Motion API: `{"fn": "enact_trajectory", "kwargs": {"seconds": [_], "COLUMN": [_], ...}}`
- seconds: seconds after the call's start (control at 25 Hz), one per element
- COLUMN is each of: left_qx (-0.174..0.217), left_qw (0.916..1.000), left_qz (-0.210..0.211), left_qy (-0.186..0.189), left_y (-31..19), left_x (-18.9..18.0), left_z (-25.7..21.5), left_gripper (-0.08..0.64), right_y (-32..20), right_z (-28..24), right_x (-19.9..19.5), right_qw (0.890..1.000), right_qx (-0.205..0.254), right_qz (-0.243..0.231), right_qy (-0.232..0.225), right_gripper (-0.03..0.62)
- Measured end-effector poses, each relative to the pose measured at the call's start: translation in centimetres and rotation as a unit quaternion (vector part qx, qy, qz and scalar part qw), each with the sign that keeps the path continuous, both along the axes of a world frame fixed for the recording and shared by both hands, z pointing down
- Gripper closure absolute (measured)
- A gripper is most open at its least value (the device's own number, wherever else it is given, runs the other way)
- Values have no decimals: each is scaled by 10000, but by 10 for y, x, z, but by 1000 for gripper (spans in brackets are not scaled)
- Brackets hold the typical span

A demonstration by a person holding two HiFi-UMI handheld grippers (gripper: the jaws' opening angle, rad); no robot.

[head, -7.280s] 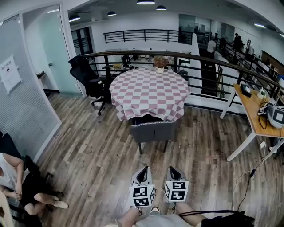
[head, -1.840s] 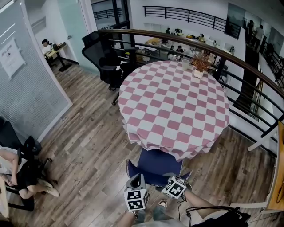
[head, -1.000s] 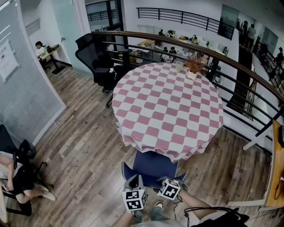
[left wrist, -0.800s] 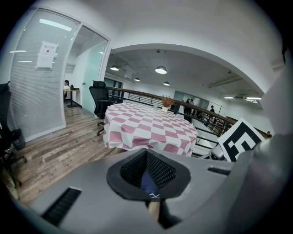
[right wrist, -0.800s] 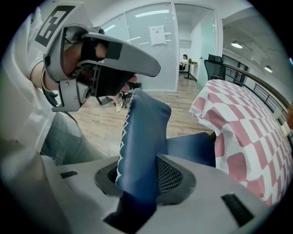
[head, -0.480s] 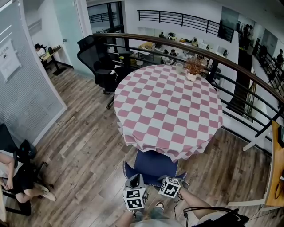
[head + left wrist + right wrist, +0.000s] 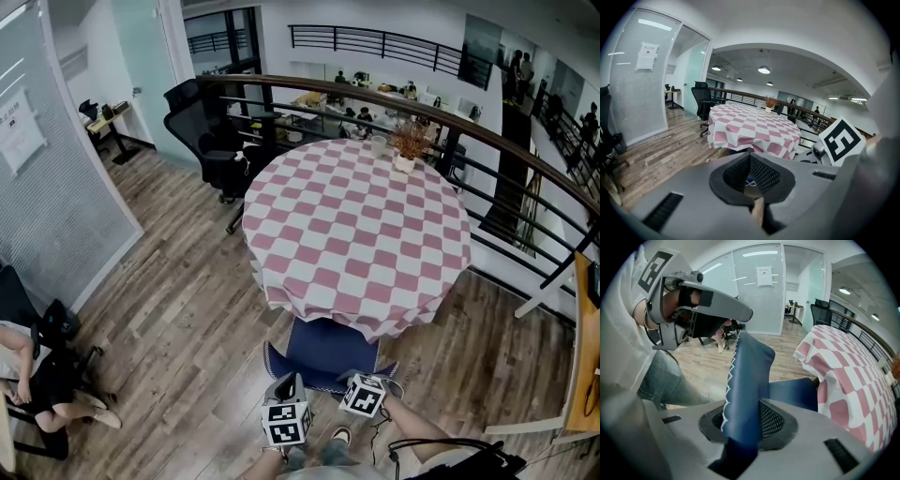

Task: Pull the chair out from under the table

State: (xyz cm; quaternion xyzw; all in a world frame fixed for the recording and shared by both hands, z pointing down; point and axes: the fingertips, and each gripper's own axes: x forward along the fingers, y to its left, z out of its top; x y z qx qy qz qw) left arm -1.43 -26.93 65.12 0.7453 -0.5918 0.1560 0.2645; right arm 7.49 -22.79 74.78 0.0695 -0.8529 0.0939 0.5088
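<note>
- What a sight in the middle of the wooden floor [image 7: 178,309]: the round table [image 7: 356,234] stood there, a pink-and-white checked cloth [image 7: 309,291] hanging over its rim.
- There was the chair [image 7: 323,347] at the table's near edge, its seat partly tucked beneath the cloth's hem and its back towards us. We saw smooth deep-blue upholstery all over. A line of white zigzag stitching ran up the side of the backrest [image 7: 746,376], whose top corner was rounded.
- The right gripper [image 7: 743,420] had the backrest's upper edge between its jaws. They had just been closing, the blue padding filled the gap, and the pads pressed on both faces.
- The left gripper [image 7: 750,174] hovered close by the top of the backrest with its jaws together and nothing in them.
- Far across the cloth, a small potted plant [image 7: 409,145] stood near the rim.
</note>
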Motion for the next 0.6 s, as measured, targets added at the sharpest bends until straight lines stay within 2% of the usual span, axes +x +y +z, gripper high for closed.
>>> {"fn": "enact_trajectory", "kwargs": {"seconds": [0.6], "left_qx": [19], "left_qw": [10000], "left_qz": [70], "left_qy": [27], "left_y": [11], "left_x": [-3], "left_z": [-1], "left_gripper": [558], "right_y": [21], "right_z": [-1], "right_x": [-2], "right_qw": [10000], "right_qx": [-52], "right_qz": [-18], "right_qy": [-4], "right_gripper": [482]}}
